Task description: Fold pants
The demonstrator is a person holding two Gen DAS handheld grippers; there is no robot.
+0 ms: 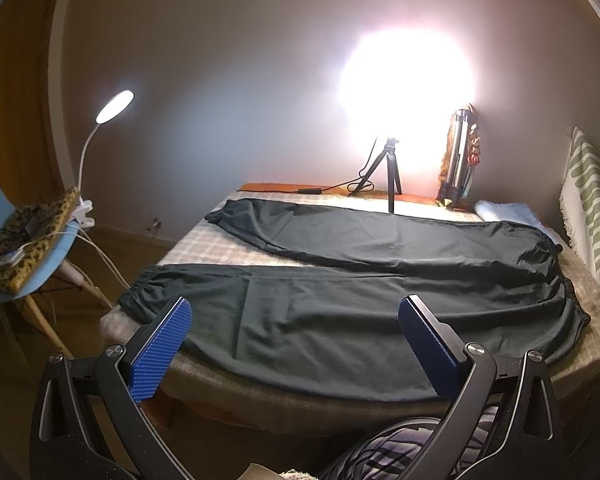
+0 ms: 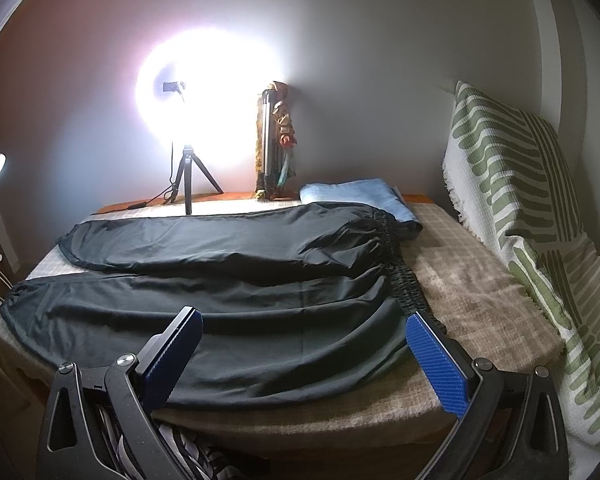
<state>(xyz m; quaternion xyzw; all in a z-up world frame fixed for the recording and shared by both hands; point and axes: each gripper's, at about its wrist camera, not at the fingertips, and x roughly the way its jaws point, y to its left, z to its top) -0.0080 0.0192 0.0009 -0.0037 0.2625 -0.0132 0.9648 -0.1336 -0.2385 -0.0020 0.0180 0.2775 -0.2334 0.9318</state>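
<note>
Through your left wrist camera, your left gripper (image 1: 296, 320) is held just short of the near edge of the bed (image 1: 204, 248), aimed level across it, its blue-padded fingers (image 1: 160, 352) spread wide with nothing between them. The dark pants (image 1: 340, 280) lie flat and unfolded on the plaid cover, both legs stretched to the left with a strip of cover showing between them and the gathered waistband at the right. The near leg hangs a little over the bed's front edge, directly ahead of your fingers but not touched by them. A clip lamp (image 1: 114, 106) shines over a blue chair (image 1: 40, 272) at the left, and a small tripod (image 1: 392, 176) stands at the far side under a glaring light.

Through your right wrist camera, your right gripper (image 2: 304, 332) sits nearer the waistband end, also level and pointed across the bed. Its fingers (image 2: 440, 364) are likewise released and wide apart, empty; the right one lies just beside the elastic waistband (image 2: 400, 264), and whether it touches cannot be told. A folded blue towel (image 2: 352, 196) rests beyond the pants, and a green-patterned cushion (image 2: 520, 200) leans at the right.
</note>
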